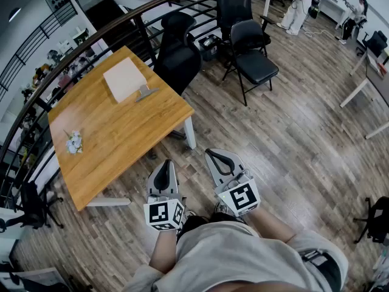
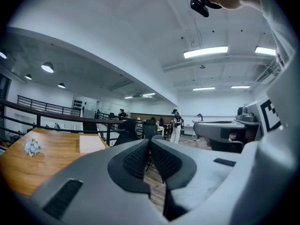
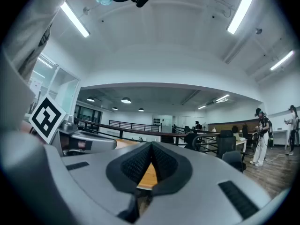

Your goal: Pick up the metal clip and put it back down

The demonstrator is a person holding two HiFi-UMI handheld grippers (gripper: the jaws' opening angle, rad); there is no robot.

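Observation:
A small grey metal clip point(image 1: 146, 93) lies on the wooden table point(image 1: 121, 139), touching the near edge of a flat white box point(image 1: 124, 78). Both grippers hang over the floor in front of the table, well short of the clip. My left gripper point(image 1: 165, 164) is shut with nothing between its jaws, and its closed pads meet at the tips in its own view point(image 2: 150, 142). My right gripper point(image 1: 214, 154) is beside it, also shut and empty point(image 3: 151, 146). The white box point(image 2: 91, 143) shows in the left gripper view, but I cannot make out the clip there.
A small white flower-like object point(image 1: 74, 142) sits near the table's left end. Black office chairs point(image 1: 177, 56) point(image 1: 255, 59) stand beyond the table's far corner. A dark railing point(image 1: 73, 53) curves behind the table. People point(image 1: 299, 5) stand far off at the back, by white desks point(image 1: 364, 84).

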